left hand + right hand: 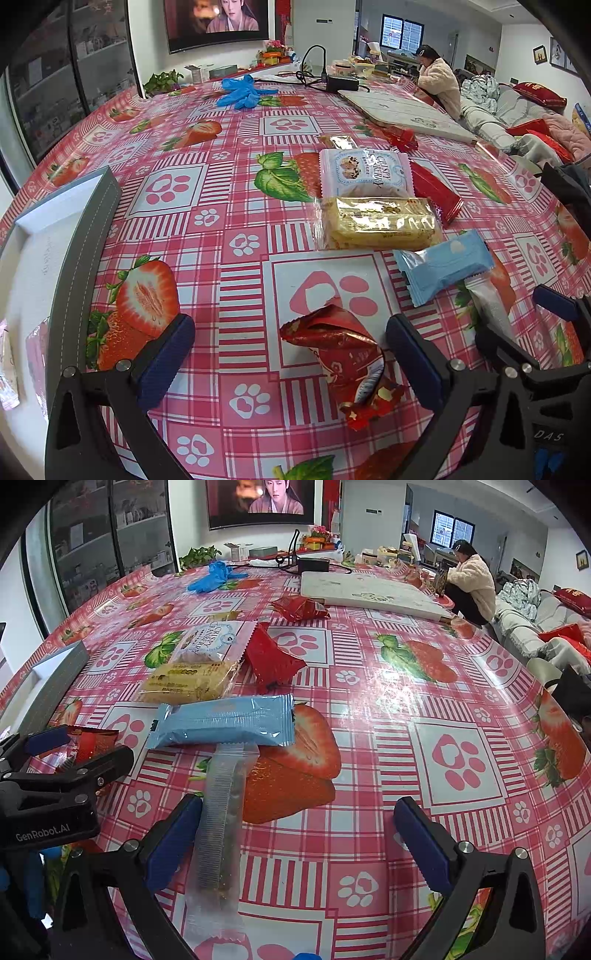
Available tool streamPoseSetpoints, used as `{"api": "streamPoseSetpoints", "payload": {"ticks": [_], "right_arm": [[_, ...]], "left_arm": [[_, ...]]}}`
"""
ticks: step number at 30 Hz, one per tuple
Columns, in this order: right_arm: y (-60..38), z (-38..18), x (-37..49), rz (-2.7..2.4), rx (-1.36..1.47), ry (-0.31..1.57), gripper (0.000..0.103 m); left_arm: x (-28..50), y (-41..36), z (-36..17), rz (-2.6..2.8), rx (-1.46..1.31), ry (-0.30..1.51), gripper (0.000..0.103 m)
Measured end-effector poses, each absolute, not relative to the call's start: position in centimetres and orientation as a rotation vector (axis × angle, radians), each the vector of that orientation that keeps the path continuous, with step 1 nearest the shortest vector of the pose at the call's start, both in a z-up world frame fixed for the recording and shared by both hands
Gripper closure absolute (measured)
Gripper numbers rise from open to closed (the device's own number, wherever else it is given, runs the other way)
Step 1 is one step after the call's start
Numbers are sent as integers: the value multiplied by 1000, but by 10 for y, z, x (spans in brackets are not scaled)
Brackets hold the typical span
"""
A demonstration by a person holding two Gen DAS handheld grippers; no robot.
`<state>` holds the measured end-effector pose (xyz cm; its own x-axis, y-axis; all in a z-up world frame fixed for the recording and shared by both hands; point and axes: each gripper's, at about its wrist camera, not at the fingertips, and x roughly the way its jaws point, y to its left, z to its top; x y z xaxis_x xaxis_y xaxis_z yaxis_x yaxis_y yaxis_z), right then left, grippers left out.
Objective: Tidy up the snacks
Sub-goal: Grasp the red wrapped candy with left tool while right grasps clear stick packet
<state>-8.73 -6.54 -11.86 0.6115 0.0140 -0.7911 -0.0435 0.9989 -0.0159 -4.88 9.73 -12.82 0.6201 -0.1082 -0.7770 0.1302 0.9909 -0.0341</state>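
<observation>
Red wrapper: crumpled red snack packet lies on the counter, lower centre of the left wrist frame, between the jaws, nearer the right-hand pad; contact cannot be told.
Left gripper: jaws spread wide, holding nothing.
Right gripper: jaws spread wide, holding nothing.
Clear stick pack: lower centre-left of the right wrist frame, just inside the left-hand pad, its top tucked under the blue packet.
Blue packet: centre-left of the right wrist frame, lying crosswise beyond the jaws.
Yellow biscuit pack: centre of the left wrist frame, well beyond the jaws, with a white cranberry packet touching its far side.
Flat red packet: just right of those two.
Grey tray: left edge of the left wrist frame, white inside.
Far counter: blue gloves, upper centre.
</observation>
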Motion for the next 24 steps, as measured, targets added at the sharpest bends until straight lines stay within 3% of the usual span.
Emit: {"api": "streamPoseSetpoints", "payload": {"ticks": [18,21,22,23,24], "right_arm": [[-62,-113,-62,31,-38,1146,0],[-55,-111,-67,62,-63,1144,14],[-54,-110,-68,71,-67,1143,18],[-51,-108,-69,86,-75,1141,29],[-48,-106,-70,95,-81,1137,46]], "left_arm": [[-48,97,-126,-147,39,939,4],[-51,92,-122,-174,55,961,21],[-51,91,-120,-179,57,965,36],[-52,89,-117,-183,55,969,56],[-52,89,-115,-189,48,976,67]]}}
